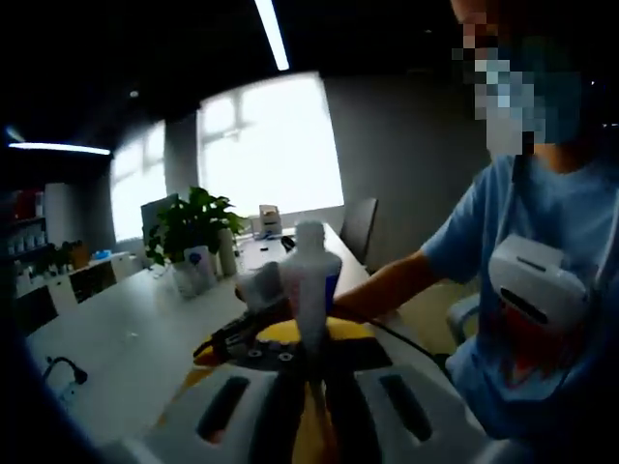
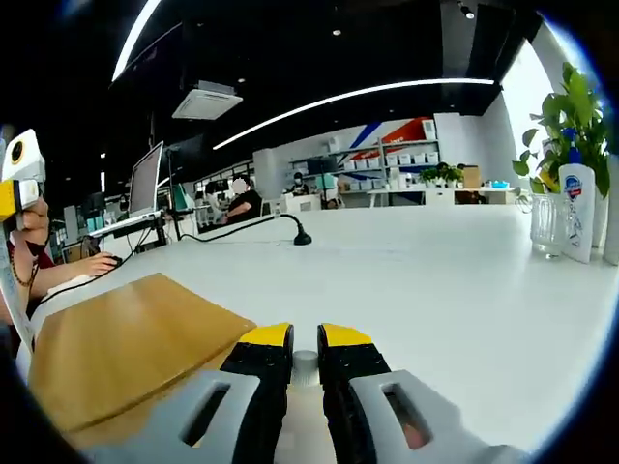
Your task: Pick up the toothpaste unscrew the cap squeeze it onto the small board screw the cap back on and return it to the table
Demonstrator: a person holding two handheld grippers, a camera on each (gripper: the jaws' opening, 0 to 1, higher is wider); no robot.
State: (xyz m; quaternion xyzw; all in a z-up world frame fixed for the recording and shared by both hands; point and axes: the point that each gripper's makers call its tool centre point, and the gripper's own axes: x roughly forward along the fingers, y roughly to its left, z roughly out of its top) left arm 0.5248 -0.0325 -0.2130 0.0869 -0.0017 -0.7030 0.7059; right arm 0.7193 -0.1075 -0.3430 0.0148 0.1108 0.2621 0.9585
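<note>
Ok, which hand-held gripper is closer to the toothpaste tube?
Left. The left hand-held gripper clamps the toothpaste tube, which rises between its jaws. The right hand-held gripper is beside the wooden board, pinching a small grey round piece.

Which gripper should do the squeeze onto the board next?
Left. The left gripper is shut on the toothpaste tube, held upright; the right gripper is shut on what looks like the cap, with the wooden board just beside it.
</note>
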